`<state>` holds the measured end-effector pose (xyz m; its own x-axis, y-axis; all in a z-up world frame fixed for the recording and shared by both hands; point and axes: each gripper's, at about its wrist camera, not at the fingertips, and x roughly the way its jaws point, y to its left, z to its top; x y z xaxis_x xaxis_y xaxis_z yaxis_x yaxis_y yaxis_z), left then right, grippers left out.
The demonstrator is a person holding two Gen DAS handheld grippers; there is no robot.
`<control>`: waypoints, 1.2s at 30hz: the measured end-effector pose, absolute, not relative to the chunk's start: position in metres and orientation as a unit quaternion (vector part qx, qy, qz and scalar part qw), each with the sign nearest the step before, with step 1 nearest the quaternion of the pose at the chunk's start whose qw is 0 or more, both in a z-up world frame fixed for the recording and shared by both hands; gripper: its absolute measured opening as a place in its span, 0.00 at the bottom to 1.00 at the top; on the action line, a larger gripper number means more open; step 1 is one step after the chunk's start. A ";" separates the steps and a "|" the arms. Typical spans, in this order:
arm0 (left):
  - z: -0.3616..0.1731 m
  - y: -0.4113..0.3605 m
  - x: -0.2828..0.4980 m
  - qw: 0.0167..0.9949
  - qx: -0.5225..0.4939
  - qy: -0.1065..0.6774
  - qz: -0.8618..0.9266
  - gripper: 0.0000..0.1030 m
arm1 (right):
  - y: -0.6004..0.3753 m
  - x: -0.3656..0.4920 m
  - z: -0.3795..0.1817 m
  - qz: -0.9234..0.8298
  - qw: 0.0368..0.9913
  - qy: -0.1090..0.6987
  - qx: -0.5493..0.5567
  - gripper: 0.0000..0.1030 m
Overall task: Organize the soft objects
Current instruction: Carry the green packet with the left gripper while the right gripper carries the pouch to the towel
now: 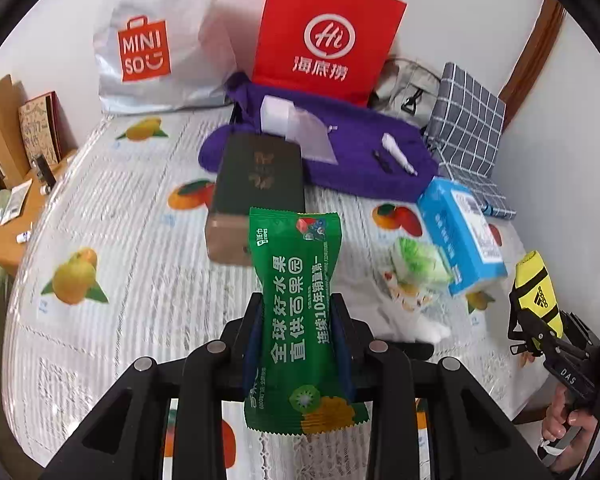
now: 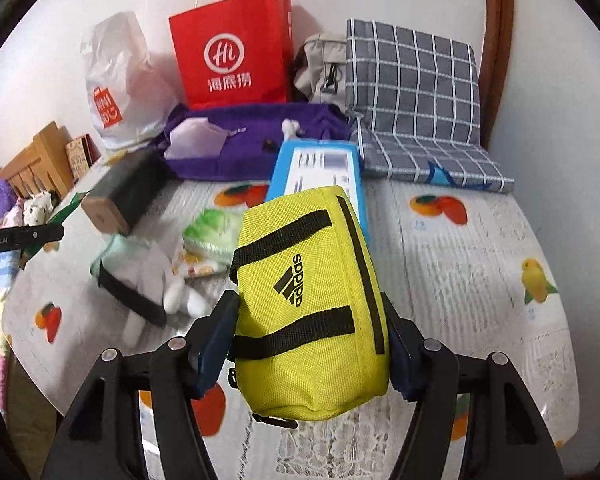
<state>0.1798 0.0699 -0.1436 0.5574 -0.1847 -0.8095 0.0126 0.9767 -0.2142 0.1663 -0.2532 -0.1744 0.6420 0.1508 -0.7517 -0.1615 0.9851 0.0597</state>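
Note:
My left gripper [image 1: 296,312] is shut on a green tissue packet [image 1: 300,320] and holds it upright above the table. My right gripper [image 2: 310,316] is shut on a yellow Adidas pouch [image 2: 312,300], also held above the table; the pouch and that gripper show at the right edge of the left wrist view [image 1: 538,294]. On the table lie a green-and-white soft pack [image 1: 418,266], a white plush toy [image 2: 160,284] with a black strap, and a blue tissue box [image 1: 460,236]. A purple cloth bag [image 1: 340,152] lies at the back.
A red paper bag [image 1: 328,32] and a white Miniso bag [image 1: 156,40] stand against the wall. A dark box [image 1: 256,196] sits mid-table. A grey checked cushion [image 2: 416,100] and a grey pouch [image 2: 324,68] are back right. Plush toys [image 2: 4,204] lie off the left edge.

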 end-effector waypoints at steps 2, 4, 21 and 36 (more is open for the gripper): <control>-0.137 0.070 0.184 0.881 -0.092 0.461 -0.055 0.29 | -0.252 0.176 -0.166 0.088 0.906 0.413 -0.005 0.64; -0.131 0.070 0.190 0.883 -0.092 0.456 -0.056 0.29 | -0.251 0.187 -0.160 0.095 0.904 0.417 0.001 0.64; -0.088 0.060 0.266 0.899 -0.087 0.428 -0.043 0.29 | -0.238 0.281 -0.100 0.112 0.919 0.378 0.010 0.64; -0.080 0.059 0.346 0.901 -0.085 0.425 -0.018 0.29 | -0.210 0.371 -0.078 0.144 0.918 0.369 0.006 0.64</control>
